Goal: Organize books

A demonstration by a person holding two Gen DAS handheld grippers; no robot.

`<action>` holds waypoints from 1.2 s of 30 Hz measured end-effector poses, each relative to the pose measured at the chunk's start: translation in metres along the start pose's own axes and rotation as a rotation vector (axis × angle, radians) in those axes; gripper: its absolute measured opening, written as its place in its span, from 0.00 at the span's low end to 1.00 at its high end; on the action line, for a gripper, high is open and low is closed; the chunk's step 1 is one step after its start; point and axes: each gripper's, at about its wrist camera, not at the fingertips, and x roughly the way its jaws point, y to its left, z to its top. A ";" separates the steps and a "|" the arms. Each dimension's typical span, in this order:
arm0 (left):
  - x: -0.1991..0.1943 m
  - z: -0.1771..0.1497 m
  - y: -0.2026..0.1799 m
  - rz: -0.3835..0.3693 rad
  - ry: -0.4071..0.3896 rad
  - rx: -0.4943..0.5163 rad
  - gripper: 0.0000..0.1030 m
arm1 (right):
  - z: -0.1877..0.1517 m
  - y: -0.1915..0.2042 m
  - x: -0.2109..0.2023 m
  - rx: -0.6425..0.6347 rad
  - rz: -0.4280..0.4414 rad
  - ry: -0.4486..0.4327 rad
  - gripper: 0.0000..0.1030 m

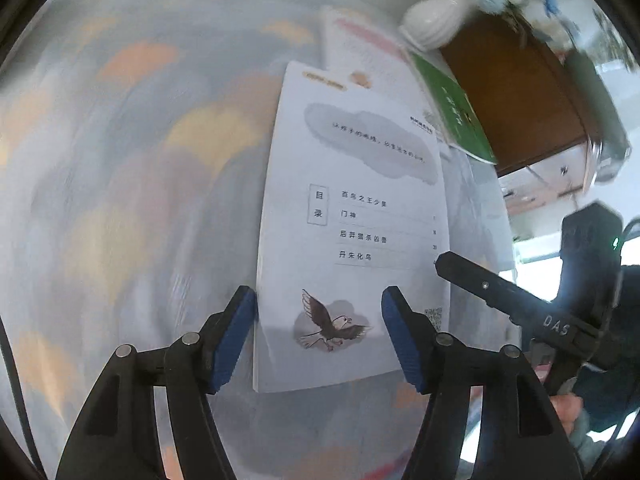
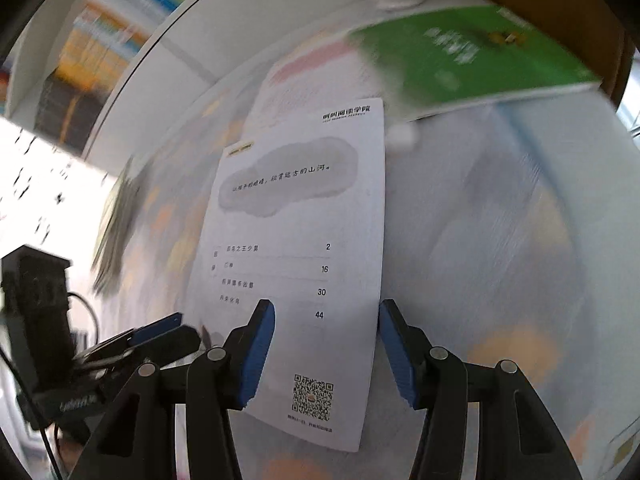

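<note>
White book (image 1: 352,224) flat, back up — green book (image 1: 452,108) beyond.

White booklet (image 1: 352,216) flat on patterned tablecloth (image 1: 132,184), open cloth on both sides, green book (image 1: 452,108) and white vase (image 1: 436,20) crowding far edge, wooden cabinet (image 1: 520,92) behind them.
</note>
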 end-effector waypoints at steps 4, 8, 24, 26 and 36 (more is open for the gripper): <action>-0.019 -0.003 0.010 0.003 -0.089 -0.055 0.60 | -0.011 0.000 -0.003 -0.023 -0.022 -0.008 0.41; -0.001 0.006 0.008 -0.065 -0.037 -0.042 0.61 | -0.003 -0.007 0.006 0.023 0.033 -0.018 0.42; -0.117 -0.009 0.078 -0.138 -0.224 -0.097 0.61 | 0.024 0.094 -0.028 0.103 0.555 -0.035 0.43; -0.141 -0.011 0.098 -0.138 -0.271 -0.127 0.61 | 0.029 0.119 -0.029 0.076 0.589 -0.039 0.43; -0.175 -0.011 0.195 -0.059 -0.295 -0.224 0.61 | 0.019 0.235 0.042 0.003 0.601 0.075 0.47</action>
